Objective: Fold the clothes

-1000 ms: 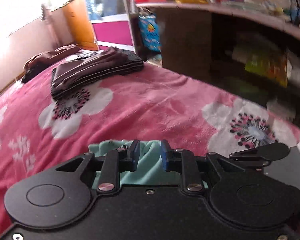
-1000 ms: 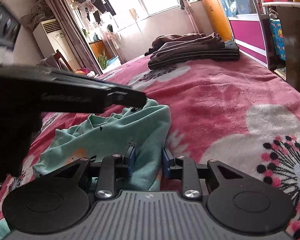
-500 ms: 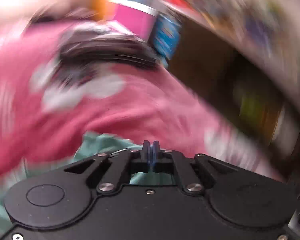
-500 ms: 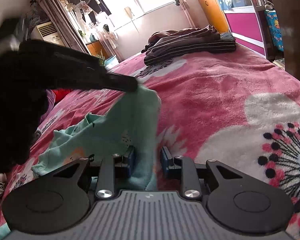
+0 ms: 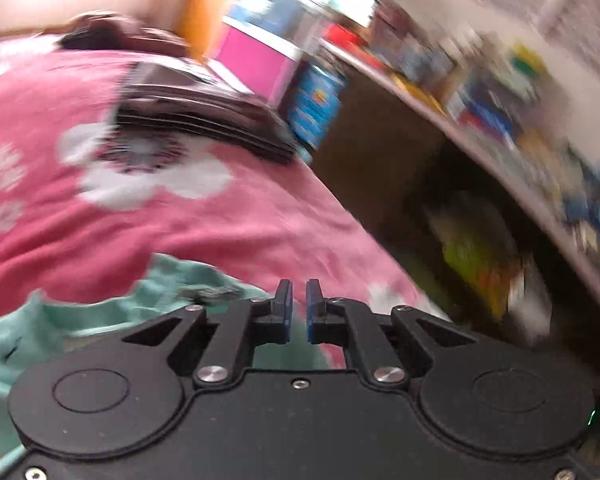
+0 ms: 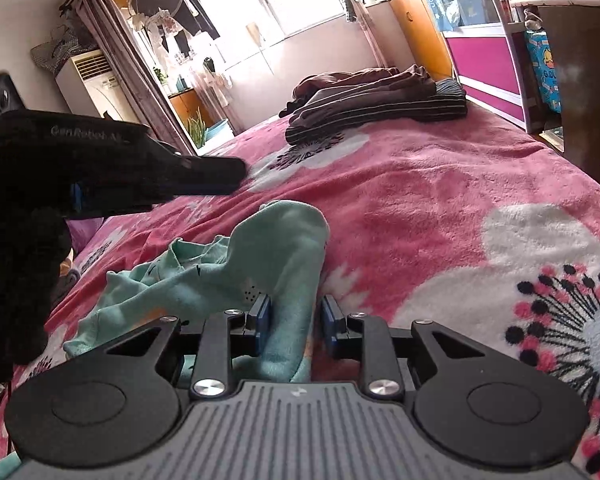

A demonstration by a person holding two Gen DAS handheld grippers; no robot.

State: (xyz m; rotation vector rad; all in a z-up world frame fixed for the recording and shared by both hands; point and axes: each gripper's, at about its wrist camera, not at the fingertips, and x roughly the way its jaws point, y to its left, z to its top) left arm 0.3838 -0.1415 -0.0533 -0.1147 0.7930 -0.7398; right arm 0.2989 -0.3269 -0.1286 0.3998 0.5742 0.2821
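A mint-green garment (image 6: 276, 240) lies crumpled on the pink flowered blanket (image 6: 440, 200). One end of it runs between the fingers of my right gripper (image 6: 296, 320), which stands open and is not pinching it. My left gripper (image 6: 220, 174) hovers above and to the left of the garment, apart from it. In the blurred left wrist view, that left gripper (image 5: 299, 308) shows a narrow gap between its blue pads with nothing in it. The mint garment (image 5: 100, 320) lies below and to its left.
A stack of folded dark striped clothes (image 6: 380, 108) sits at the far end of the bed, blurred in the left wrist view as the same stack (image 5: 204, 120). A brown cabinet (image 6: 592, 80) and cluttered shelf (image 5: 460, 120) border the bed's right side.
The left gripper shut on the garment's corner and lifted it, then opened slightly and let go; the cloth dropped back onto the blanket. The right gripper has barely moved.
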